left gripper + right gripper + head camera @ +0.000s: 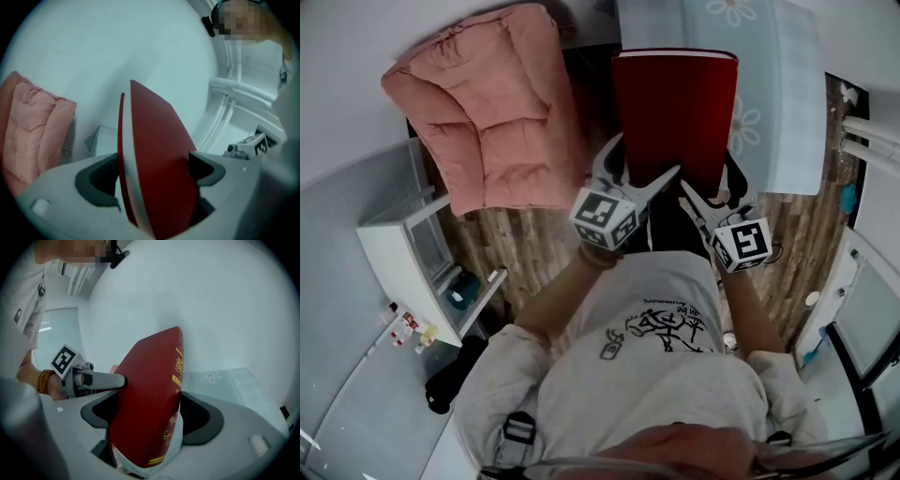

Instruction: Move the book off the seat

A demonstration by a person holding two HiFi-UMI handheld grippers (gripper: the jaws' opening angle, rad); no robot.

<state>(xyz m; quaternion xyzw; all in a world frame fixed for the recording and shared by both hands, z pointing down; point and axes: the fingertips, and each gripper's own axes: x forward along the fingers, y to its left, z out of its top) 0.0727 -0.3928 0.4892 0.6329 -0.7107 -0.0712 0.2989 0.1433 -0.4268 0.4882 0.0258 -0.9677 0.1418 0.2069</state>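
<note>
Red hardcover book with gold lettering on its spine (675,112) is up in the air, clear of the seat, and pinched at its near edge only. The left gripper (645,155) is clamped on one near corner, with its pads pressing both covers. The right gripper (712,195) is clamped on the other corner, its jaws standing wide because the book's full thickness fills them.

From that edge the book reaches out unsupported, away from the person's pale printed T-shirt (675,356), so most of its weight hangs beyond the pads. That is the likely trouble. Smooth covers could let the book droop and slide out. If one hand drops faster than the other, the book would twist between the two grips. In the right gripper view the white pages bulge a little at the held corner, so the block may be shifting inside its covers.

Below the grippers a dark seat (673,225) shows, mostly hidden. Round it lies brown wood-plank floor (516,244). Farther out stands a table under a pale blue cloth with white daisies (778,103), whose edge the book could knock. To the left are a pink quilted cushion (487,112) and a white cabinet (403,253), and beyond them a plain white wall (117,47).
</note>
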